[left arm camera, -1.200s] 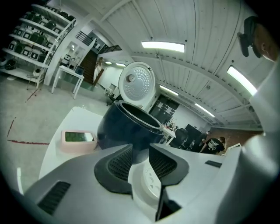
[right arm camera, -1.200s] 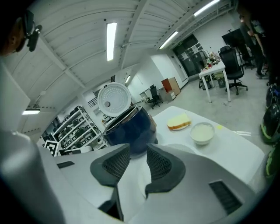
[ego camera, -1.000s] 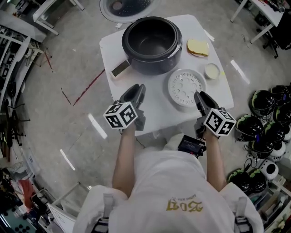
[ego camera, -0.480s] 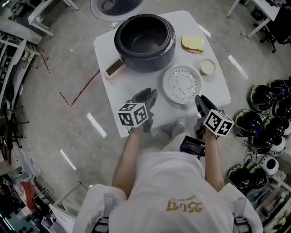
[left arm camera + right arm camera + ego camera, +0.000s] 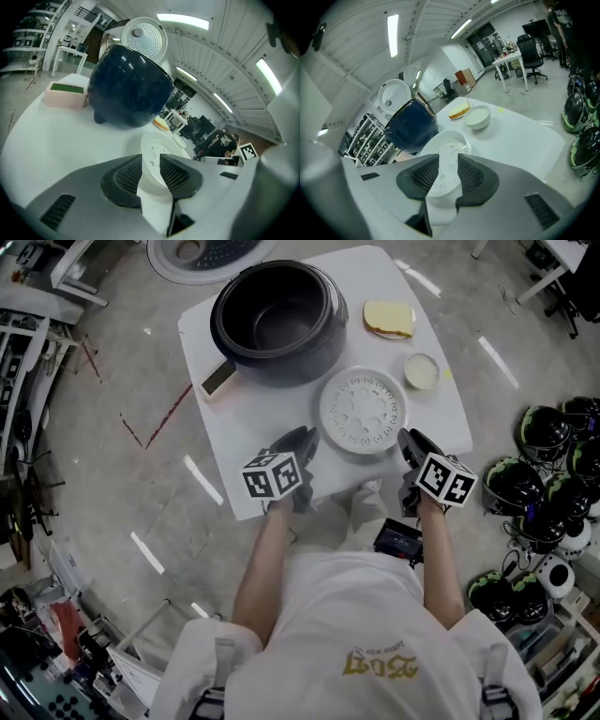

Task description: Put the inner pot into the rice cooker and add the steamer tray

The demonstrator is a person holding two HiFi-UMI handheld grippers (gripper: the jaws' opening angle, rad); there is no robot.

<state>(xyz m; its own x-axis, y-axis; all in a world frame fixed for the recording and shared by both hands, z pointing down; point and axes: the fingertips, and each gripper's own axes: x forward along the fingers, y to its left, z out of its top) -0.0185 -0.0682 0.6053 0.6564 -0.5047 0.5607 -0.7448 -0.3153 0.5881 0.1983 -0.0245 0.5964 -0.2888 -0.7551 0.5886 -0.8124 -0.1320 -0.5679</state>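
The dark rice cooker (image 5: pixel 274 322) stands at the back of the white table (image 5: pixel 251 423), its white lid (image 5: pixel 202 251) tipped open behind it and its inside dark. The white perforated steamer tray (image 5: pixel 363 412) lies flat in front of it. My left gripper (image 5: pixel 298 437) hangs open just off the tray's near left rim. My right gripper (image 5: pixel 408 439) is open by the near right rim. In the left gripper view the tray (image 5: pixel 157 149) shows through the gap of the left gripper (image 5: pixel 151 174), the cooker (image 5: pixel 129 91) beyond. In the right gripper view the tray (image 5: pixel 449 143) lies beyond the right gripper (image 5: pixel 448 177).
A yellow sponge-like piece (image 5: pixel 388 318) on a plate and a small white bowl (image 5: pixel 422 371) sit at the table's back right. The cooker's pink control panel (image 5: pixel 218 379) faces left. Several helmets (image 5: pixel 553 465) lie on the floor at the right.
Both grippers have come down and closer to the steamer tray; the left one has shifted right to the tray's near left rim. Their jaw gaps look unchanged.
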